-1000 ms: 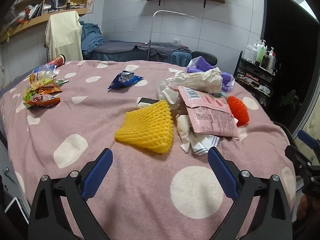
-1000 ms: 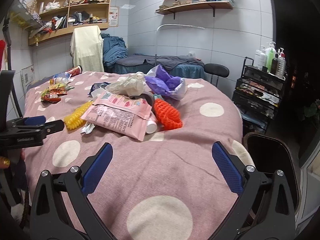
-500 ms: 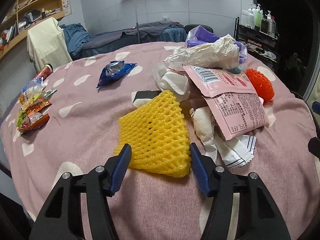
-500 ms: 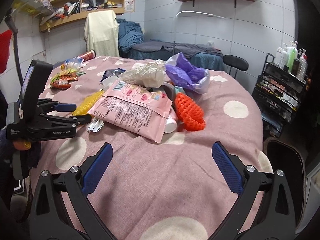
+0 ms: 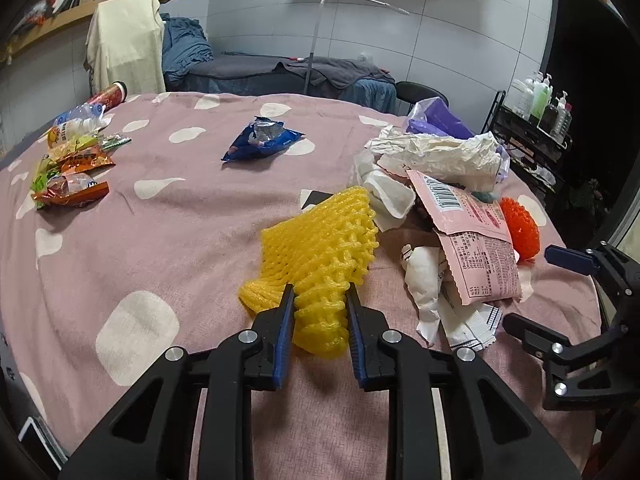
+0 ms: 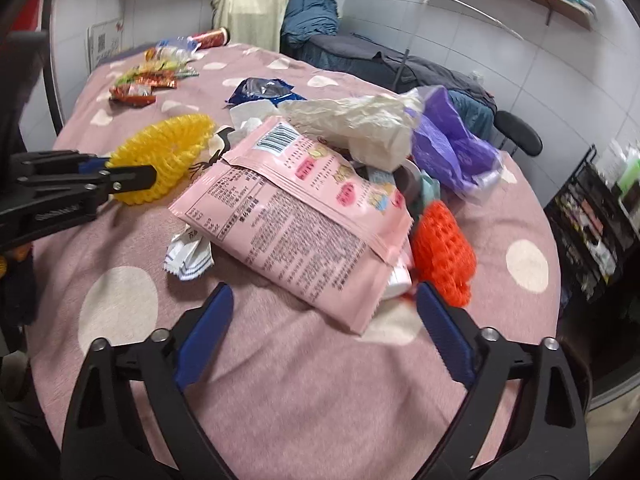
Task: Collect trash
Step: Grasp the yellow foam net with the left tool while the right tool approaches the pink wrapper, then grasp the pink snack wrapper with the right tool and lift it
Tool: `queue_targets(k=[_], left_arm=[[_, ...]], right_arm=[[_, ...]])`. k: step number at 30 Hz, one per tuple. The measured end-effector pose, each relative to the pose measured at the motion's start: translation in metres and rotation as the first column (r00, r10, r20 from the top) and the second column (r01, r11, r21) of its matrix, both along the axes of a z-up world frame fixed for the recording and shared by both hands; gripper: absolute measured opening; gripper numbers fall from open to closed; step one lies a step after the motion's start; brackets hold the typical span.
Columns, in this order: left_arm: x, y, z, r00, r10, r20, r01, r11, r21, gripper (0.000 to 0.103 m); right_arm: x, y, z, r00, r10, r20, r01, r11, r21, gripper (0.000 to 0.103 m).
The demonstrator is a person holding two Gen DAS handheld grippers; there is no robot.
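My left gripper (image 5: 319, 300) is shut on the near end of a yellow foam fruit net (image 5: 320, 248), which also shows in the right wrist view (image 6: 168, 156) with the left gripper (image 6: 132, 180) pinching it. A pile of trash lies to its right: a pink snack bag (image 5: 472, 236) (image 6: 304, 208), an orange foam net (image 5: 520, 232) (image 6: 444, 256), crumpled white paper (image 5: 440, 156), a purple bag (image 6: 452, 144). My right gripper (image 6: 324, 320) is open just in front of the pink bag's near corner; it also shows in the left wrist view (image 5: 540, 292).
A blue wrapper (image 5: 260, 140) lies mid-table on the pink polka-dot cloth (image 5: 160, 240). Several colourful snack wrappers (image 5: 68, 180), a bottle and a red can sit at the far left edge. A black rack with bottles (image 5: 536, 120) stands at the right.
My left gripper moved onto the yellow net and closed on it, bunching its near end. My right gripper moved in close to the pink bag, still open.
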State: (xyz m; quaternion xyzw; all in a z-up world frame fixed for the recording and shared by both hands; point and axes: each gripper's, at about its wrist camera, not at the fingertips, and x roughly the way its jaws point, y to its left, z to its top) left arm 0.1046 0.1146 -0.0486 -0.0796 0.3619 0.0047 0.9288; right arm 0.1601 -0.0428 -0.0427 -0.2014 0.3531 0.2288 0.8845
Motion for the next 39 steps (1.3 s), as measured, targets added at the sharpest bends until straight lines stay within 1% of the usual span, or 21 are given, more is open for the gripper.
queue_targets(k=[1,4,5,6,7,9,12,14,17,19,20,21,22,23,25,30,32,34,35,36,39], left_arm=[[-0.002,0.001,0.001,1.000,0.003,0.004,-0.003,1.000,-0.009,0.024],[-0.006,0.003,0.002,1.000,0.010,0.010,-0.010,1.000,-0.028,0.024],[-0.008,0.004,0.002,1.000,0.010,0.012,-0.010,0.999,-0.035,0.024],[-0.009,0.004,0.002,1.000,0.011,0.013,-0.010,0.999,-0.041,0.024],[-0.010,0.004,0.001,1.000,0.010,0.013,-0.010,0.999,-0.044,0.024],[-0.012,0.003,0.000,1.000,0.007,0.011,-0.007,0.999,-0.047,0.024],[-0.015,0.003,-0.001,1.000,0.005,0.013,-0.005,0.999,-0.054,0.024],[-0.016,0.002,-0.001,1.000,0.004,0.017,-0.003,0.998,-0.060,0.024],[-0.018,0.000,0.000,1.000,-0.004,0.021,0.005,0.998,-0.062,0.024],[-0.018,-0.002,0.000,1.000,-0.006,0.024,0.007,0.998,-0.064,0.024],[-0.019,-0.002,0.000,1.000,-0.008,0.026,0.009,0.998,-0.066,0.024],[-0.019,-0.002,0.000,1.000,-0.009,0.027,0.011,0.998,-0.066,0.024],[-0.020,-0.002,0.000,1.000,-0.010,0.027,0.012,0.998,-0.066,0.024],[-0.020,-0.002,0.000,1.000,-0.010,0.027,0.012,0.998,-0.066,0.024],[-0.021,-0.001,0.000,1.000,-0.011,0.027,0.013,0.998,-0.067,0.024],[-0.024,0.001,0.000,0.999,-0.012,0.029,0.014,0.998,-0.069,0.024],[-0.025,0.002,0.001,0.999,-0.010,0.032,0.012,0.997,-0.071,0.024],[-0.027,0.003,0.001,0.999,-0.007,0.031,0.009,0.997,-0.071,0.024],[-0.028,0.003,0.001,1.000,-0.005,0.031,0.007,0.997,-0.072,0.024],[-0.028,0.004,0.001,1.000,-0.004,0.029,0.006,0.997,-0.073,0.024],[-0.028,0.003,0.000,1.000,-0.002,0.026,0.004,0.997,-0.073,0.024]], right_arm=[[0.003,0.006,-0.001,1.000,0.010,0.010,-0.010,1.000,-0.022,0.081],[0.009,0.018,-0.003,0.999,0.040,0.026,-0.039,0.998,-0.057,0.068],[0.011,0.022,-0.003,0.998,0.054,0.036,-0.051,0.996,-0.067,0.060],[0.011,0.024,-0.003,0.997,0.060,0.038,-0.057,0.996,-0.071,0.048],[0.012,0.025,-0.003,0.997,0.065,0.038,-0.062,0.995,-0.074,0.042],[0.012,0.025,-0.002,0.997,0.072,0.037,-0.069,0.996,-0.064,0.020],[0.011,0.021,0.004,0.997,0.062,0.053,-0.061,0.998,-0.027,0.008],[0.010,0.014,0.010,0.997,0.051,0.053,-0.052,0.998,0.021,0.004],[0.006,0.008,0.016,0.997,0.063,0.046,-0.067,0.995,0.073,0.005],[0.007,0.006,0.016,0.996,0.078,0.041,-0.081,0.993,0.090,0.010],[0.009,0.006,0.016,0.997,0.059,0.043,-0.063,0.995,0.075,0.030],[0.010,0.005,0.016,0.998,0.047,0.050,-0.050,0.997,0.064,0.072],[0.009,0.005,0.016,0.997,0.040,0.065,-0.044,0.997,0.057,0.086],[0.007,0.005,0.017,0.995,0.043,0.090,-0.048,0.997,0.054,0.091],[0.006,0.009,0.017,0.993,0.069,0.097,-0.071,0.997,0.019,0.089],[0.014,0.034,0.005,0.984,0.130,0.121,-0.110,0.981,-0.157,0.088],[0.024,0.042,-0.001,0.983,0.149,0.106,-0.127,0.973,-0.193,0.088],[0.032,0.047,-0.006,0.981,0.160,0.106,-0.135,0.968,-0.210,0.083],[0.037,0.049,-0.008,0.982,0.161,0.095,-0.138,0.967,-0.213,0.068],[0.040,0.050,-0.010,0.984,0.161,0.079,-0.141,0.967,-0.211,0.045],[0.040,0.046,-0.004,0.983,0.160,0.089,-0.146,0.978,-0.150,0.032]])
